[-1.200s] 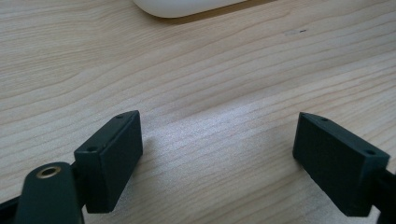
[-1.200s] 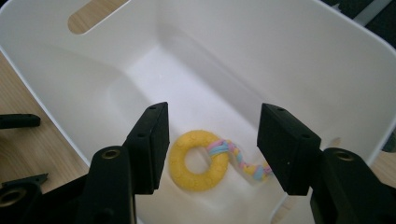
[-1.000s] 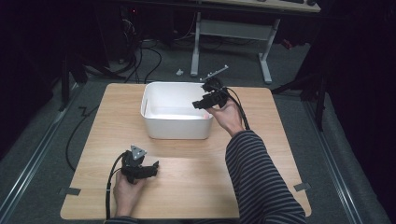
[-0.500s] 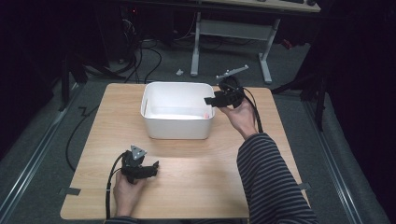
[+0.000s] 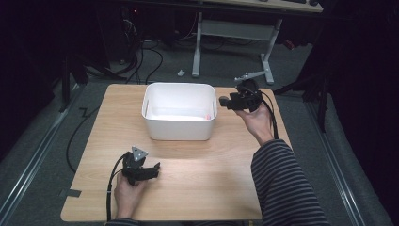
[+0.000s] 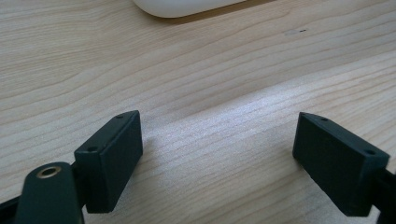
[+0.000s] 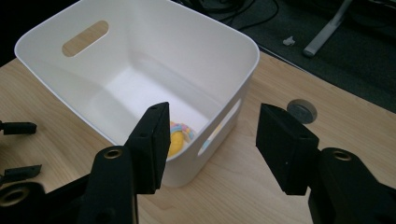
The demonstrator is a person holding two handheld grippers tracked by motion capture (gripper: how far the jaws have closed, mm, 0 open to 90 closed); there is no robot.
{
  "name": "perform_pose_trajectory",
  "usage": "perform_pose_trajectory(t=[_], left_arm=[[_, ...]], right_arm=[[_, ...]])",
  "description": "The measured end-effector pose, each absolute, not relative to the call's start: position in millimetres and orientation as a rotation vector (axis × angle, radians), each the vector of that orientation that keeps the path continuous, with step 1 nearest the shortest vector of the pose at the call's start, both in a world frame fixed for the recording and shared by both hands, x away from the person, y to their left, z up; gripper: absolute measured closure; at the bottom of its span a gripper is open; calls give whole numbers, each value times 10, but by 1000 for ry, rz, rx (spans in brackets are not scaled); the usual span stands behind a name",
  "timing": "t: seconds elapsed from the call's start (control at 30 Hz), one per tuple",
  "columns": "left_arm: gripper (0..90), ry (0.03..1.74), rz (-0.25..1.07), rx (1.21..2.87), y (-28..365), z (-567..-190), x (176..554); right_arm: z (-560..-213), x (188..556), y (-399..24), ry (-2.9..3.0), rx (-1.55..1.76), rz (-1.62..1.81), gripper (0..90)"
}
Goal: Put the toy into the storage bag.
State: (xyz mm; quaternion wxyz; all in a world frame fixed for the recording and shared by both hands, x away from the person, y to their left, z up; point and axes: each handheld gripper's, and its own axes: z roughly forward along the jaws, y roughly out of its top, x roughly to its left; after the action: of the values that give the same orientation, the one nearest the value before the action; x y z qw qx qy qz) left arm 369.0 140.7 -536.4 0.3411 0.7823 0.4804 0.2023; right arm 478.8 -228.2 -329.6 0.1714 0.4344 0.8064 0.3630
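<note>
Both the left gripper (image 5: pixel 151 170) and right gripper (image 5: pixel 225 101) have fingers spread wide, grasping nothing.

yellow toy (image 7: pixel 176 140) half hidden behind tongs, bin (image 6: pixel 187 5) cropped at top edge

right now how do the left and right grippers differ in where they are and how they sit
The left gripper lies low on the bare wooden table near the front edge; the right gripper is held up beside the white bin's right wall. The left looks along bare wood; the right looks down into the bin. Both have open, empty jaws.
</note>
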Motion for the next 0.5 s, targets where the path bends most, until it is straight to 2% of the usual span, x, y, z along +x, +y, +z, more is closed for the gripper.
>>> perform_pose_trajectory(t=[0.5], left_arm=[[161,1250,526,2034,1406,-5365,3689]], right_arm=[[-3277,4453,-2695,2233,1260,1052,453]])
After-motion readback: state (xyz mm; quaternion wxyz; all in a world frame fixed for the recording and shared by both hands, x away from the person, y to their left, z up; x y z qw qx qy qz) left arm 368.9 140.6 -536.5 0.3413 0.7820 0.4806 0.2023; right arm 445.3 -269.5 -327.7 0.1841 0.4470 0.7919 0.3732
